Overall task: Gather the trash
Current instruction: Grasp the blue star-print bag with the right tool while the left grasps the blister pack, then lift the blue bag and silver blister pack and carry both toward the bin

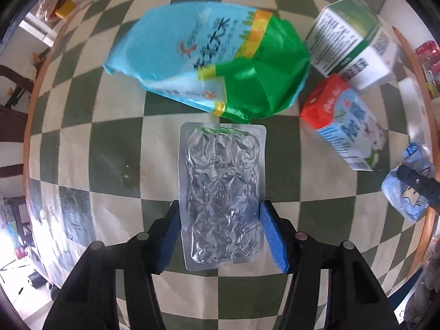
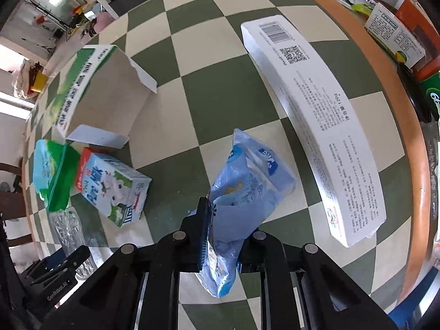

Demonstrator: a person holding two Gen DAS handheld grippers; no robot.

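Observation:
A crumpled silver foil pouch (image 1: 222, 192) lies flat on the checkered table between the fingers of my left gripper (image 1: 220, 220). The jaws are open, one blue pad on each side of the pouch. My right gripper (image 2: 220, 220) is shut on a light blue plastic bag (image 2: 247, 181) and holds it above the table. The bag also shows at the right edge of the left wrist view (image 1: 407, 192). The foil pouch shows at the lower left of the right wrist view (image 2: 68, 231).
A blue and green plastic bag (image 1: 214, 63) lies just beyond the pouch. A red and blue milk carton (image 1: 341, 121), a green and white box (image 1: 349, 44) and a long white box (image 2: 316, 115) lie around. The table's wooden rim (image 2: 407, 126) runs along the right.

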